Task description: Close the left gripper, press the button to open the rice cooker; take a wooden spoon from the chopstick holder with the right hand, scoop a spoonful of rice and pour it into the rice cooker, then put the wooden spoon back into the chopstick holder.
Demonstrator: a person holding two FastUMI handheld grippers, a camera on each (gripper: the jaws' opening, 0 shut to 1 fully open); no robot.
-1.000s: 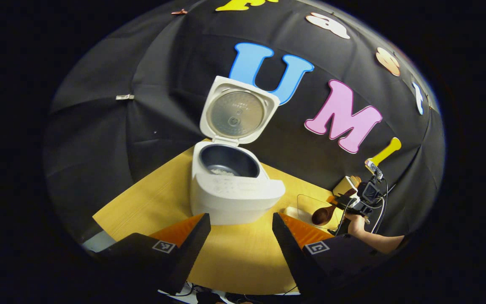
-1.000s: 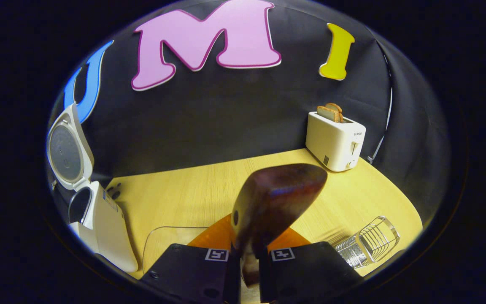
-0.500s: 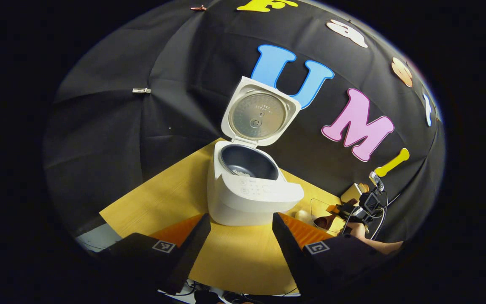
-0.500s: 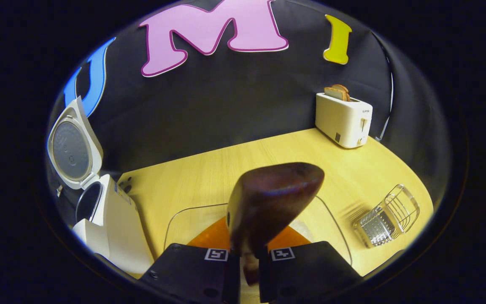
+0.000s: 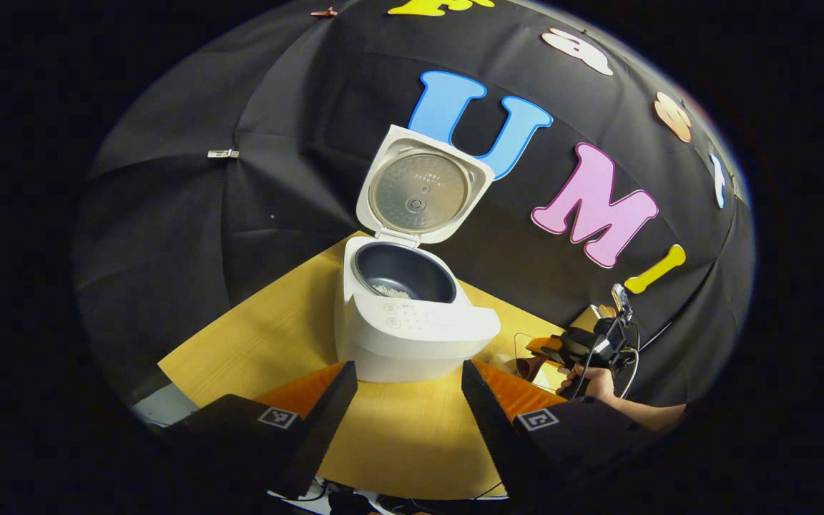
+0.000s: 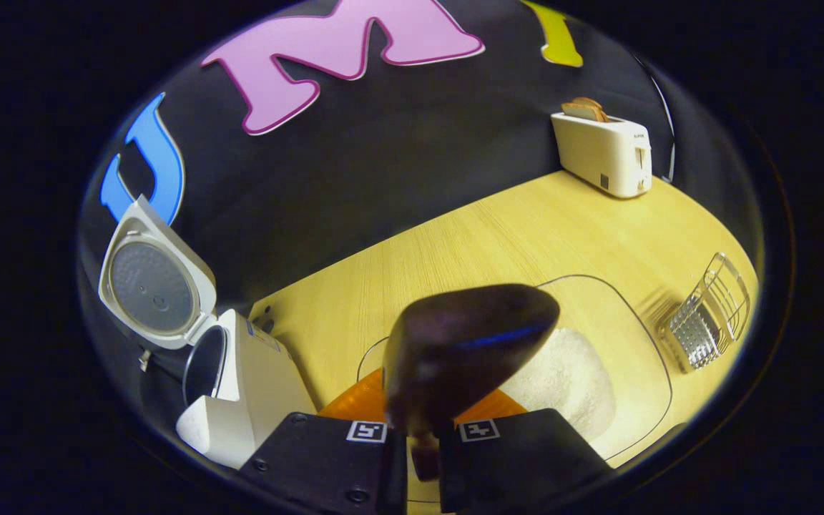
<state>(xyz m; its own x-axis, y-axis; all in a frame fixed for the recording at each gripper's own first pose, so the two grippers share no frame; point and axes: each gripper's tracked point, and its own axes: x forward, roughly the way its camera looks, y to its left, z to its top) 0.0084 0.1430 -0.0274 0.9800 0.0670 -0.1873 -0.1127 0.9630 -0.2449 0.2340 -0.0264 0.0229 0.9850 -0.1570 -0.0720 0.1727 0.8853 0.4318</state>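
The right gripper (image 6: pixel 418 436) has its fingers clamped on the handle of a dark wooden spoon (image 6: pixel 466 350), whose bowl hangs above a mound of white rice (image 6: pixel 562 379) in a clear glass dish (image 6: pixel 641 336). The left gripper (image 5: pixel 408 400) waits with its fingers apart, holding nothing, facing the white cooker (image 5: pixel 412 322), whose lid (image 5: pixel 423 186) stands open with a little rice already in the pot. The wire holder (image 6: pixel 709 315) sits just beside the dish, and a toaster (image 6: pixel 605 143) stands at the far corner of the table (image 6: pixel 455 243). The step in hand looks like the scoop: best to lower the bowl into the mound's edge, push under the rice, then lift level so nothing spills on the way to the cooker.
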